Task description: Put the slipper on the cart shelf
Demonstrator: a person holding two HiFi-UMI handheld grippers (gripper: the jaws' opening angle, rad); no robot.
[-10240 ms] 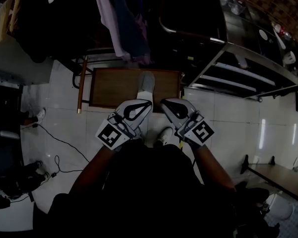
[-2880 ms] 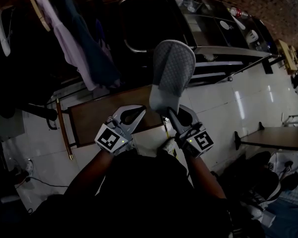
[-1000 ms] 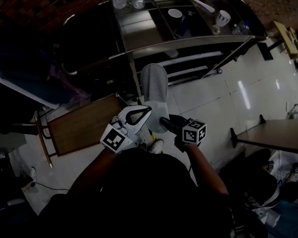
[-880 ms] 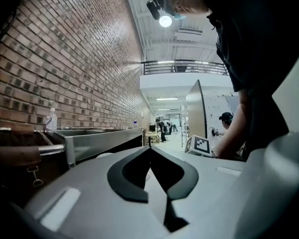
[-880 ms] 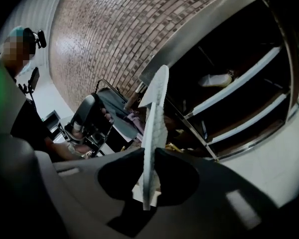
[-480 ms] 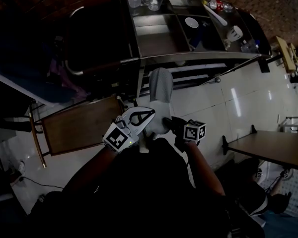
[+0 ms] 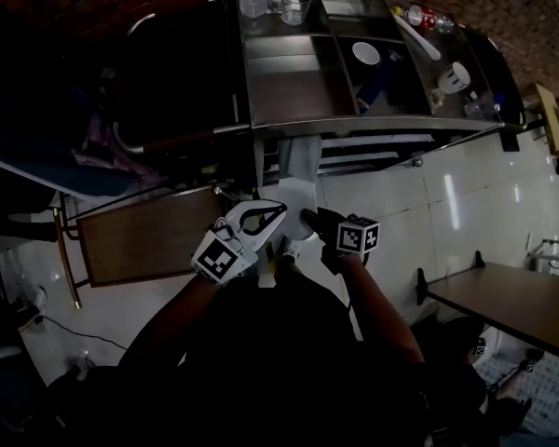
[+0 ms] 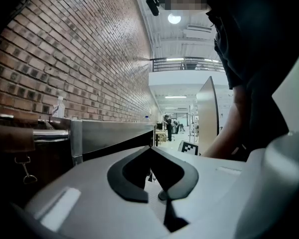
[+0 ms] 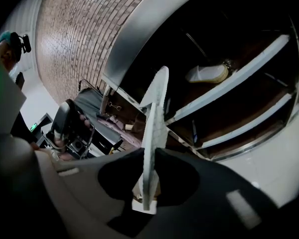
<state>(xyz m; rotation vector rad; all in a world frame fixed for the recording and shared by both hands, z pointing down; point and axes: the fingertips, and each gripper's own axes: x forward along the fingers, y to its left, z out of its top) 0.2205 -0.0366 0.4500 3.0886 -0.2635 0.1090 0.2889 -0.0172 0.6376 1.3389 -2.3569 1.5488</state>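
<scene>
One slipper [image 9: 157, 108] clamped by right gripper [image 9: 149, 153] | left gripper [image 8: 150, 149] closed, empty | right gripper view only: maybe second slipper [image 9: 207, 73] shelved

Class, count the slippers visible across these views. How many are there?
2. One slipper is clamped in the right tongs; another slipper lies on a cart shelf. Others may be hidden in darkness.

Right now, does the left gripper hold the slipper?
No, the left gripper is shut on nothing; the right gripper clamps the slipper.
</scene>
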